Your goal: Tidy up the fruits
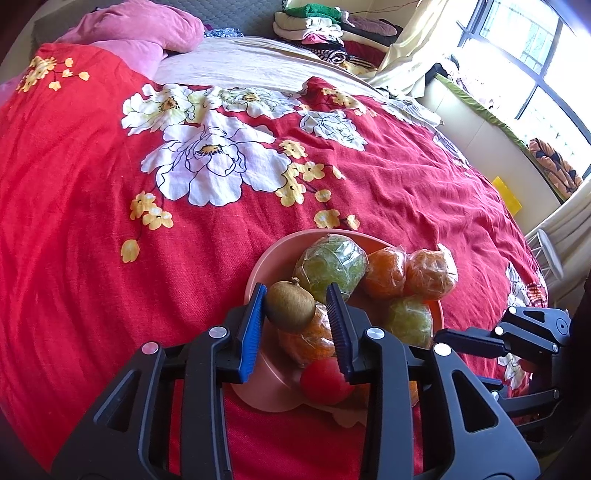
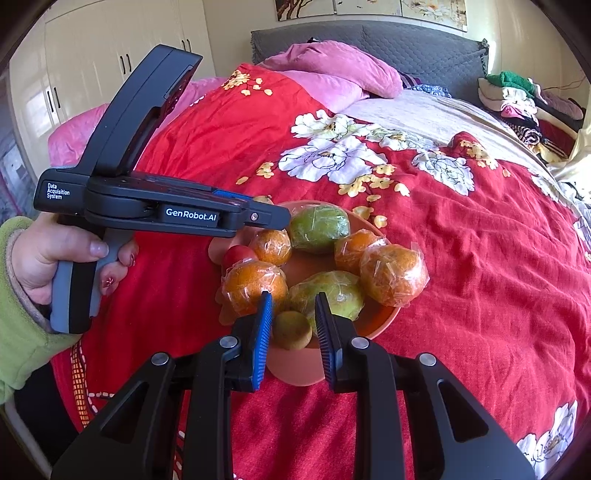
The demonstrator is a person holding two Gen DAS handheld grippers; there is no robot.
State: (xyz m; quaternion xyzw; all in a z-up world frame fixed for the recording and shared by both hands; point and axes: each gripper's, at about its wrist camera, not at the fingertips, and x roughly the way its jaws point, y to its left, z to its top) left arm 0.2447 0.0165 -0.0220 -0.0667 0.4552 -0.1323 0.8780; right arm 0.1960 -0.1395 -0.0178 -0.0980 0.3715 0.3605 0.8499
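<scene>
A pink bowl [image 1: 255, 273] on the red floral bedspread holds wrapped oranges [image 1: 428, 275], wrapped green fruits [image 1: 332, 264] and a small red fruit [image 1: 323, 382]. My left gripper [image 1: 297, 306] stands over the bowl's near side with a brown kiwi [image 1: 290, 308] between its fingers, touching the left pad, a gap on the right. In the right wrist view my right gripper [image 2: 293, 321] is open at the bowl's [image 2: 384, 317] near rim, its fingers either side of a small yellow-green fruit [image 2: 291, 330] without touching it. The left gripper's body [image 2: 166, 210] reaches over the bowl from the left.
The red floral bedspread [image 1: 92, 229] spreads wide to the left and beyond the bowl. Pink pillows [image 1: 147, 29] lie at the head of the bed. Folded clothes [image 1: 321, 29] are stacked at the far right corner. A window and a low ledge run along the right.
</scene>
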